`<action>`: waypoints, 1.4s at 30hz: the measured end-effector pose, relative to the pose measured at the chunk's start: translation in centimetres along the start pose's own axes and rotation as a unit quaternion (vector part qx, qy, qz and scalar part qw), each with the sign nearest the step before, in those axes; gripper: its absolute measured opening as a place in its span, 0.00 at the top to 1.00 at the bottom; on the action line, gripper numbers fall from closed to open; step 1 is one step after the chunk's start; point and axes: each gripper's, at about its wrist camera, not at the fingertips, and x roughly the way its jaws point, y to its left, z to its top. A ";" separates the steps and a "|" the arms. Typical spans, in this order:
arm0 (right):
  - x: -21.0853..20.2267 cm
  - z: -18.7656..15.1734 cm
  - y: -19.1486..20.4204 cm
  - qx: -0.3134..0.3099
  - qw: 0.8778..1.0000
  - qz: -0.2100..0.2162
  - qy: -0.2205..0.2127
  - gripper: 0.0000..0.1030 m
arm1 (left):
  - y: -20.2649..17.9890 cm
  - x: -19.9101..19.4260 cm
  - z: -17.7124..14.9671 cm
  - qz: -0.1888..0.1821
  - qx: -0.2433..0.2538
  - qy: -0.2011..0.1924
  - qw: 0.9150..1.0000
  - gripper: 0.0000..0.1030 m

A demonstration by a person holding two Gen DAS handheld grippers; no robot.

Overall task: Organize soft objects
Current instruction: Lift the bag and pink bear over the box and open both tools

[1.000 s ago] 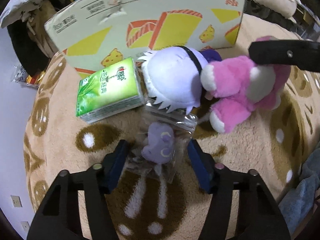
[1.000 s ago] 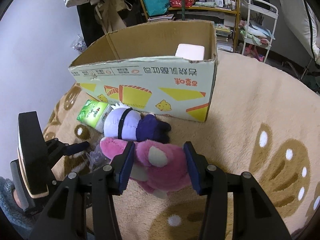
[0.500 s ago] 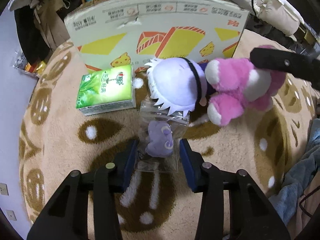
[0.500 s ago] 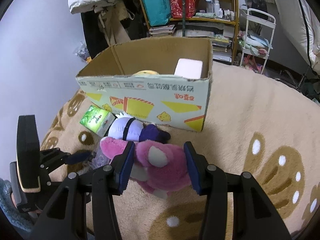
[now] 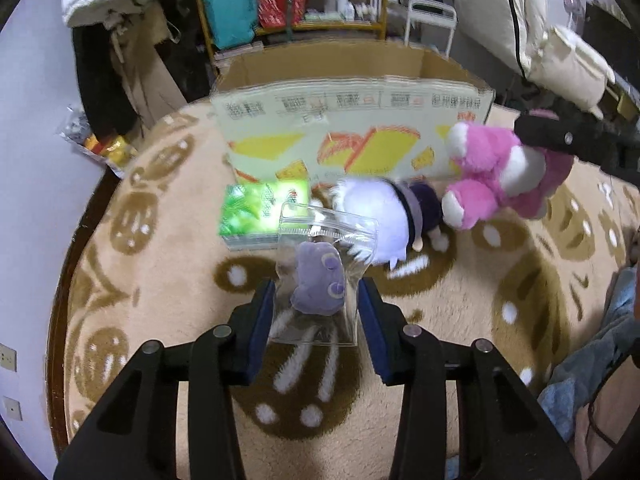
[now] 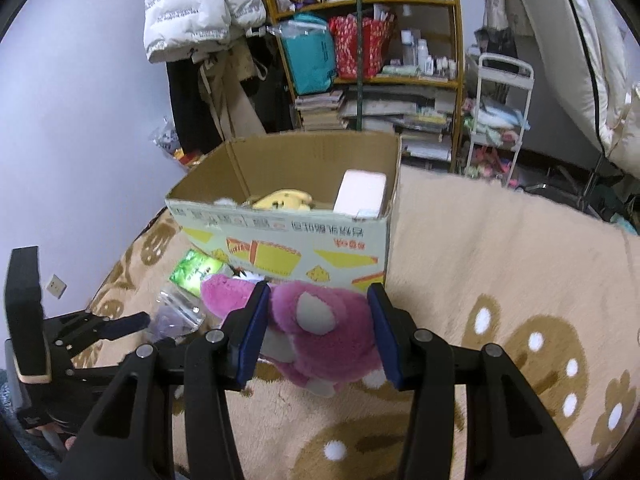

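My left gripper [image 5: 316,304] is shut on a clear plastic bag [image 5: 320,236] holding a small purple plush [image 5: 320,280], lifted above the rug. My right gripper [image 6: 316,316] is shut on a pink plush bear [image 6: 320,328], held in the air in front of the open cardboard box [image 6: 288,236]; the bear also shows in the left wrist view [image 5: 496,172]. A white-and-purple plush doll [image 5: 384,216] and a green tissue pack [image 5: 262,212] lie on the rug before the box [image 5: 352,128]. The box holds a yellow plush [image 6: 280,200] and a pink-white pack [image 6: 360,194].
A tan rug with brown paw prints [image 6: 500,280] covers the surface. Behind the box stand a cluttered shelf [image 6: 372,60], hanging coats [image 6: 200,12] and a white cart [image 6: 500,120]. Blue cloth [image 5: 592,368] lies at the right rug edge.
Both grippers have risen with their loads. The bagged purple plush left the rug, and the pink bear lifted away from the white doll toward the box.
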 end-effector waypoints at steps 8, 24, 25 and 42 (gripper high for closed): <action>-2.6 1.4 0.2 -0.005 0.999 0.011 -0.053 0.49 | 1.1 -4.1 2.2 0.019 -0.011 -0.113 0.993 0.60; -5.2 4.1 0.8 -0.031 0.987 -0.009 -0.155 0.49 | 2.3 -7.5 6.4 0.054 -0.027 -0.235 0.970 0.59; -5.2 4.3 0.9 -0.032 0.986 -0.013 -0.161 0.49 | 2.4 -7.7 6.7 0.057 -0.029 -0.243 0.968 0.59; -3.3 7.5 -0.5 -0.017 0.971 -0.048 -0.234 0.49 | 2.6 -6.4 11.4 0.095 -0.018 -0.290 0.952 0.59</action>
